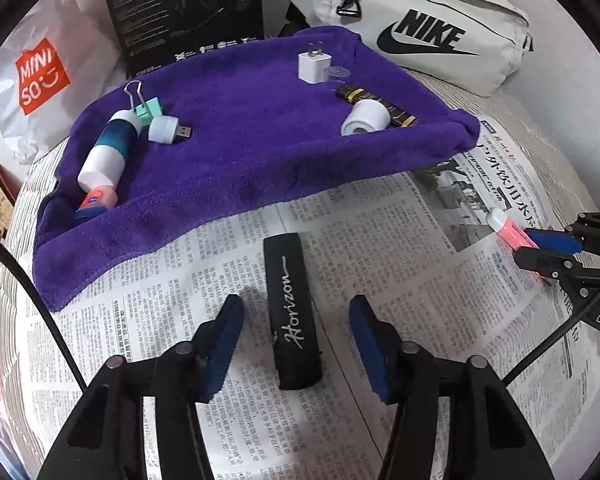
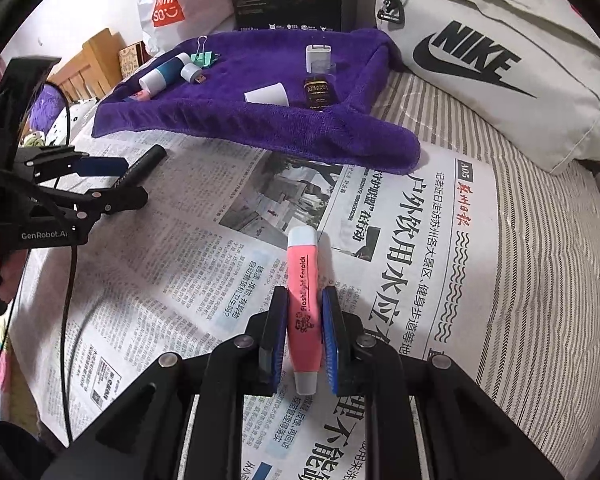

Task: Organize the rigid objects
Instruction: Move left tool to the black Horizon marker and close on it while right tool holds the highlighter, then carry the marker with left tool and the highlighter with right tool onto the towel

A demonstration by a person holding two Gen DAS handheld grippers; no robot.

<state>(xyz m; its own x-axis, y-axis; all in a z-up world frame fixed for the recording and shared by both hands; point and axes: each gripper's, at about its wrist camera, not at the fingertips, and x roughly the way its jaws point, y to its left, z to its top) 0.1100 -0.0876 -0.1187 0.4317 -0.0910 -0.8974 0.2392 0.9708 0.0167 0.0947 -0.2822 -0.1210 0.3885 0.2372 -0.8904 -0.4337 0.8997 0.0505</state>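
The left gripper (image 1: 296, 344) stood with jaws wide apart on either side of the black Horizon case (image 1: 294, 312), which lay flat on the newspaper (image 1: 360, 236), neither pad touching it. The right gripper (image 2: 305, 332) had its jaws closed on the pink highlighter (image 2: 304, 300), the pads against its sides. Farther off, the purple towel (image 1: 228, 152) carried the charger plug (image 1: 313, 66), a white roll (image 1: 366, 118) and other small items. The smooth, rounded highlighter could twist or slip from the pads if lifted quickly; the case could skid across the newspaper if the jaws closed off-centre.
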